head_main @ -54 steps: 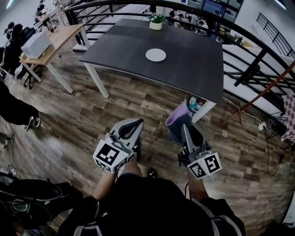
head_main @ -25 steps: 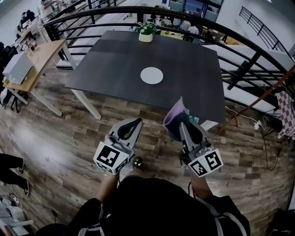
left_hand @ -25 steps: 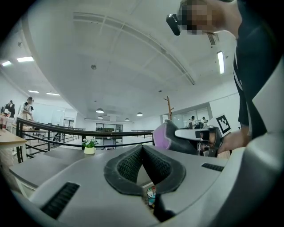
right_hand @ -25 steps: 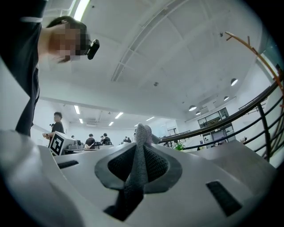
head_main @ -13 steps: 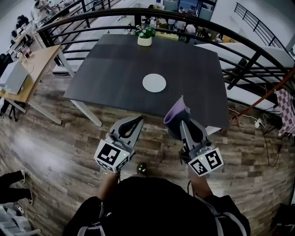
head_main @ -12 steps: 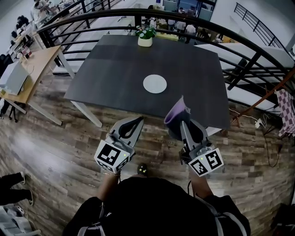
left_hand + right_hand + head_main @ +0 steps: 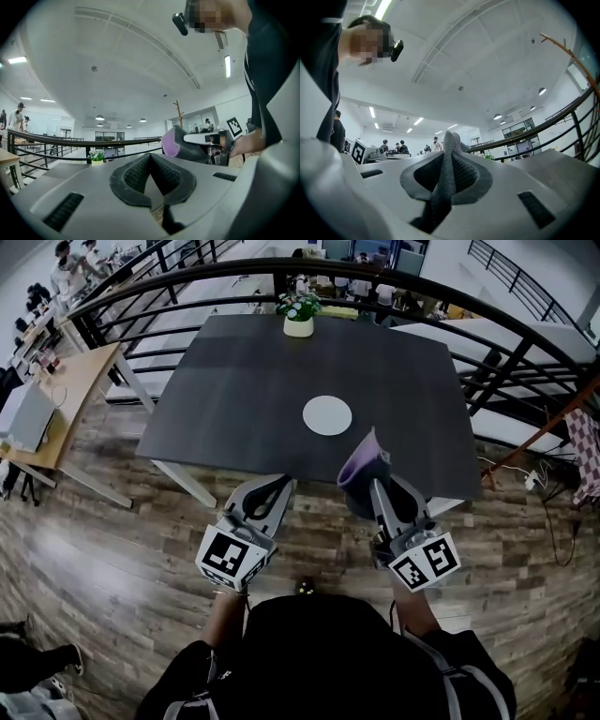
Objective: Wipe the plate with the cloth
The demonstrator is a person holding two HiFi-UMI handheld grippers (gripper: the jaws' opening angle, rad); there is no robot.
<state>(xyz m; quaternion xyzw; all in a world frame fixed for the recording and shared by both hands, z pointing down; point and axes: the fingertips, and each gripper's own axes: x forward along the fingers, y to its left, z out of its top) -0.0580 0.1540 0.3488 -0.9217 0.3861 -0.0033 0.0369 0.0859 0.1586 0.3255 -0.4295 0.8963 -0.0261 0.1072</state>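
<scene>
A round white plate (image 7: pixel 327 415) lies near the middle of the dark square table (image 7: pixel 244 381). My right gripper (image 7: pixel 377 482) hangs just short of the table's near edge, shut on a purple-grey cloth (image 7: pixel 360 465) that sticks up past its tips. That cloth (image 7: pixel 449 159) shows pinched between the jaws in the right gripper view. To its left my left gripper (image 7: pixel 284 483) is shut with nothing in it, pads (image 7: pixel 140 174) meeting. From the left gripper view the right gripper (image 7: pixel 206 143) and its cloth (image 7: pixel 170 142) show alongside.
A potted plant (image 7: pixel 299 313) stands at the table's far edge. A black railing (image 7: pixel 487 324) curves behind and to the right of the table. A wooden desk (image 7: pixel 66 381) is at the left. The floor (image 7: pixel 112 549) is wood plank.
Both grippers have come closer to the table; the near edge now lies just ahead of their tips. The cloth stays pinched in the right gripper.
</scene>
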